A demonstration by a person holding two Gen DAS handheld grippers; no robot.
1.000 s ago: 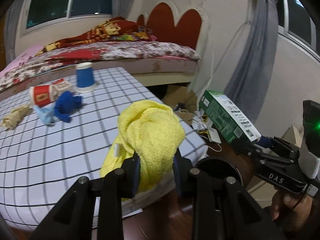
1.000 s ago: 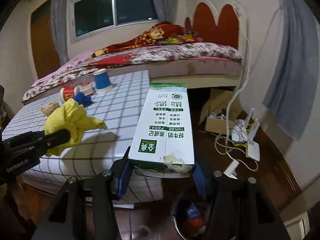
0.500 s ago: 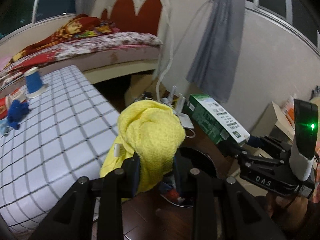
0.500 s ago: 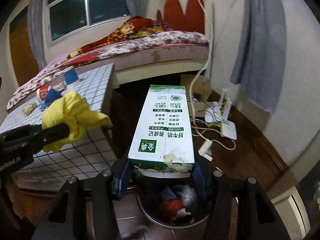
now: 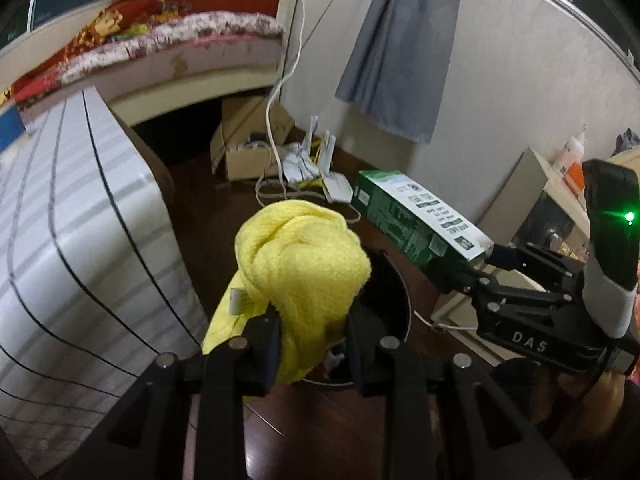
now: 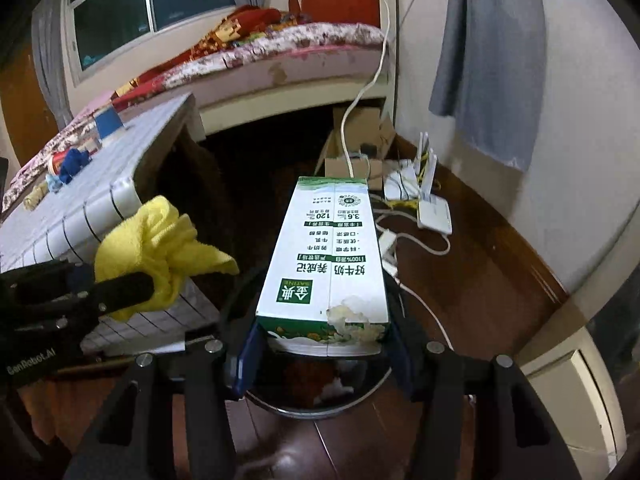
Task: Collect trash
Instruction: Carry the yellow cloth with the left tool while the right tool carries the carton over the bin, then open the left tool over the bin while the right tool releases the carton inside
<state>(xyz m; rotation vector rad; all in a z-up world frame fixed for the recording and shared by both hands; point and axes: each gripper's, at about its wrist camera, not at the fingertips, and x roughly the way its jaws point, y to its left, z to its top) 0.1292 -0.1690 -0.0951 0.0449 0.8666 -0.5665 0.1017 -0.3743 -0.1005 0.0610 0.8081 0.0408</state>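
My left gripper (image 5: 313,340) is shut on a crumpled yellow cloth (image 5: 304,264), held over a round dark trash bin (image 5: 394,304) on the wooden floor. My right gripper (image 6: 324,356) is shut on a long green and white milk carton (image 6: 332,248), which lies level above the same trash bin (image 6: 320,404). In the right wrist view the left gripper (image 6: 132,290) with the yellow cloth (image 6: 160,248) sits to the left of the carton. In the left wrist view the milk carton (image 5: 416,220) and right gripper (image 5: 460,272) reach in from the right. The bin holds some trash.
A table with a checked cloth (image 6: 80,208) stands to the left, bearing a blue cup (image 6: 108,122), a red cup (image 6: 56,162) and a blue rag (image 6: 74,162). A cardboard box (image 5: 248,140), routers (image 6: 428,200) and cables lie on the floor by the wall. A bed (image 6: 288,48) is behind.
Both grippers have swung from over the table to the right and down, so the cloth and the carton now hang over the trash bin. Both grips are unchanged.
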